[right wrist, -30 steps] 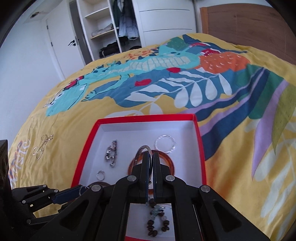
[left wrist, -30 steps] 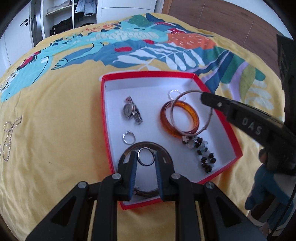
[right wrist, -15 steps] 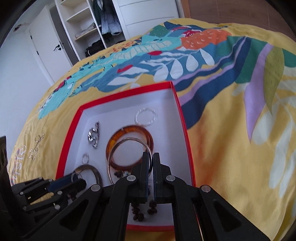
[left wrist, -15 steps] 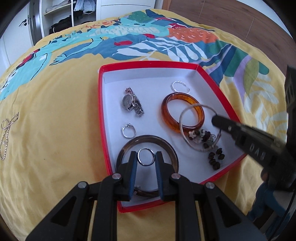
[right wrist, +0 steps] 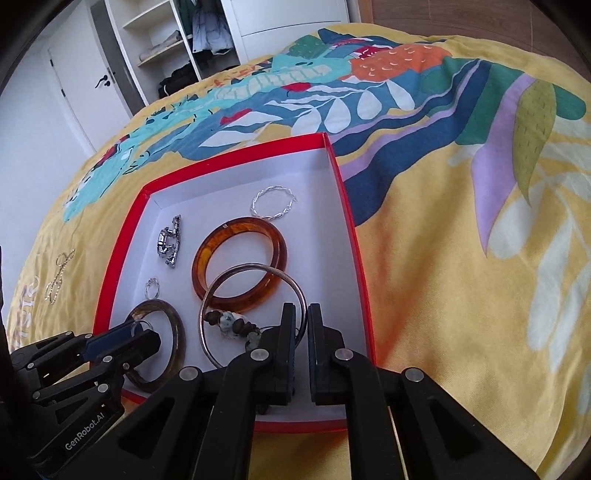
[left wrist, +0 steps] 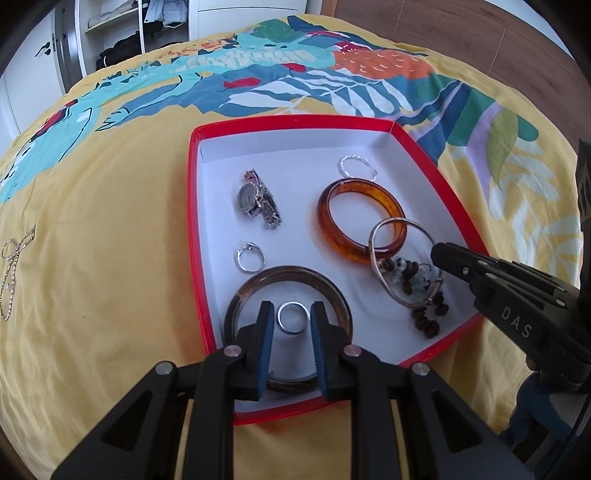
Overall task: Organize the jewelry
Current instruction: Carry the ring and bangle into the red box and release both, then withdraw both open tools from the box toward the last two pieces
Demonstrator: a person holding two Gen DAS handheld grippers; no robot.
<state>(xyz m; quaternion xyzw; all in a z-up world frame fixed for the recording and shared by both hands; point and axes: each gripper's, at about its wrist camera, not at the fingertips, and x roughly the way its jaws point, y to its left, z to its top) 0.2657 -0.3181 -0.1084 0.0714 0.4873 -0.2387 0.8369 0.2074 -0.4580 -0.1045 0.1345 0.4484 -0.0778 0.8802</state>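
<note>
A red box with a white floor (left wrist: 207, 236) (right wrist: 347, 206) lies on the bed. My left gripper (left wrist: 291, 317) is shut on a small silver ring (left wrist: 293, 318), held over a dark bangle (left wrist: 240, 295). My right gripper (right wrist: 302, 316) has its jaws slightly apart around a thin silver bangle (right wrist: 255, 271) (left wrist: 402, 225), which rests on an amber bangle (right wrist: 236, 236) (left wrist: 354, 192) and a beaded bracelet (right wrist: 229, 321) (left wrist: 424, 317). The box also holds a watch (left wrist: 256, 203), a ring (left wrist: 251, 256) and a twisted silver bracelet (left wrist: 356, 164).
A sparkly chain (left wrist: 11, 266) (right wrist: 59, 277) lies on the yellow patterned bedspread left of the box. A white wardrobe with open shelves (right wrist: 177, 48) stands beyond the bed. A wooden headboard (left wrist: 480, 33) is at the far right.
My right gripper lowered the thin silver bangle from above the box onto the amber bangle and beads, and its jaws have eased apart. My left gripper still holds the small ring.
</note>
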